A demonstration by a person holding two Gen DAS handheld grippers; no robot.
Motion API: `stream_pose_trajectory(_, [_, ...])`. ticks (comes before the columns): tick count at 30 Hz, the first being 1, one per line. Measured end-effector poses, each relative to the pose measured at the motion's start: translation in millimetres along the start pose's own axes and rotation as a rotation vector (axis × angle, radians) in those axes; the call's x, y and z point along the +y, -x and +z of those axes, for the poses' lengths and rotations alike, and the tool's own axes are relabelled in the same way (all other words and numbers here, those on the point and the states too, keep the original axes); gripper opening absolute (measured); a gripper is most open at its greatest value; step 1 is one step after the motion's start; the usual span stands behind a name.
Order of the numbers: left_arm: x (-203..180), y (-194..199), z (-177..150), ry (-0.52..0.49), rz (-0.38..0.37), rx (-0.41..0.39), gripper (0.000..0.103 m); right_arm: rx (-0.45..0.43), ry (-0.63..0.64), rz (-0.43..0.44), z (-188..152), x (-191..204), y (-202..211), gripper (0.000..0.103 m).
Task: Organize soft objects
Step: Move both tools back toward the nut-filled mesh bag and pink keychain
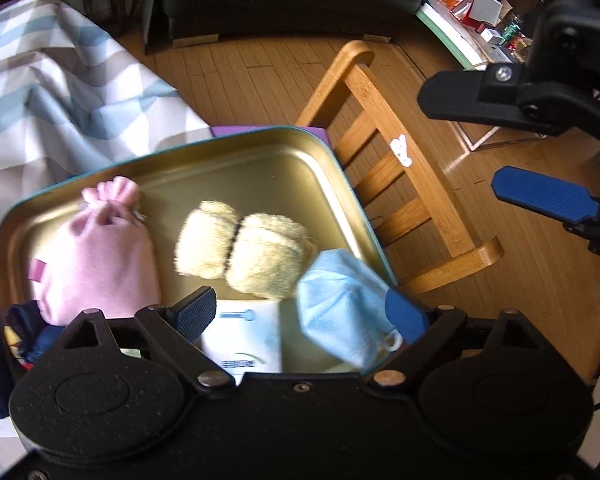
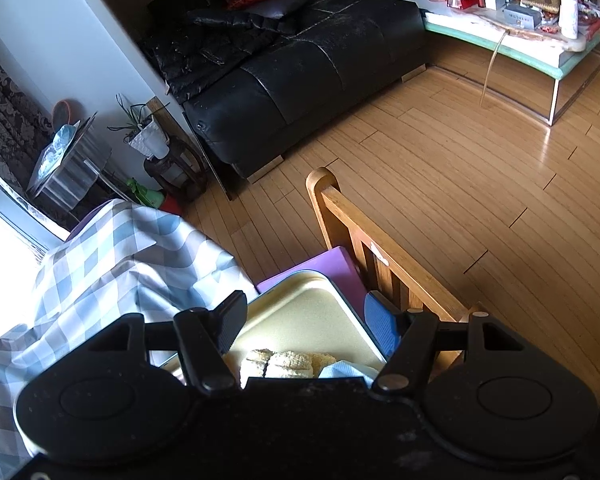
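Inside the gold tray (image 1: 260, 168) with its teal rim lie the soft things: a pink drawstring pouch (image 1: 96, 256) at the left, a cream fuzzy bundle (image 1: 244, 250) cinched in the middle at the centre, and a light blue face mask (image 1: 340, 304) draped over the tray's right edge. A white packet (image 1: 242, 336) sits just below the bundle, partly under the mask.

The left gripper (image 1: 300, 314) hovers over the near part of the tray with its fingers spread wide — the black one by the packet, the blue one beside the mask — and nothing between them. The right gripper (image 1: 492, 140) hangs off to the right above the wooden floor (image 1: 520, 320), jaws apart and empty; its own camera shows the same wide spread over the tray's far corner (image 2: 300, 316).

The tray rests on a purple mat (image 2: 336, 272), beside a checked cloth (image 1: 60, 92) and a wooden chair back (image 1: 400, 168). A black sofa (image 2: 300, 72) stands across the room.
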State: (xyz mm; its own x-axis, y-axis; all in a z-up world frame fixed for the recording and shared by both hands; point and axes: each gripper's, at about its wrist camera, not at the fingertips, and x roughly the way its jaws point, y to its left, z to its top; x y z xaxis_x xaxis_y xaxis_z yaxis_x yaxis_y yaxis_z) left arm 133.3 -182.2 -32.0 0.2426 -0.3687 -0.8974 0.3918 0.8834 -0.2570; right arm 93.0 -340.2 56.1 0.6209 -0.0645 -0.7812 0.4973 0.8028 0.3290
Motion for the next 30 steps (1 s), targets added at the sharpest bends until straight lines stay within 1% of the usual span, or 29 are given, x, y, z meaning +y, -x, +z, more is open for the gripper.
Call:
stream_pose_trajectory(3, [11,10,-2,-0.007,0.059,-0.013,0.088,0.005,0.021,-0.008,-1,6,-1,0.066])
stream_pose_trajectory(6, [29,22,-7,0.005,0.114,-0.024,0.088,0.029,0.067,-0.019,-5,17,-6,0.067])
stream_pose_trajectory(10, [60,41,-12,0.042,0.173,-0.041,0.088,0.079,0.148,-0.035,-14,34,-15,0.067])
stream_pose_trajectory(14, [93,68,-18,0.082,0.223,-0.076,0.088,0.116,0.221,-0.051,-24,52,-24,0.07])
stream_pose_trajectory(18, [132,100,-25,0.12,0.277,-0.125,0.088,0.134,0.297,-0.07,-35,74,-31,0.072])
stream_pose_trajectory(21, [162,126,-28,0.146,0.329,-0.164,0.088,0.139,0.361,-0.084,-47,92,-35,0.076])
stream_pose_trajectory(24, [196,149,-33,0.191,0.385,-0.201,0.089,0.139,0.427,-0.093,-61,111,-37,0.077])
stream_pose_trajectory(27, [232,168,-39,0.247,0.443,-0.236,0.091,0.136,0.492,-0.084,-74,130,-39,0.08])
stream_pose_trajectory(30, [266,179,-47,0.304,0.485,-0.255,0.092,0.118,0.538,-0.066,-85,147,-38,0.084])
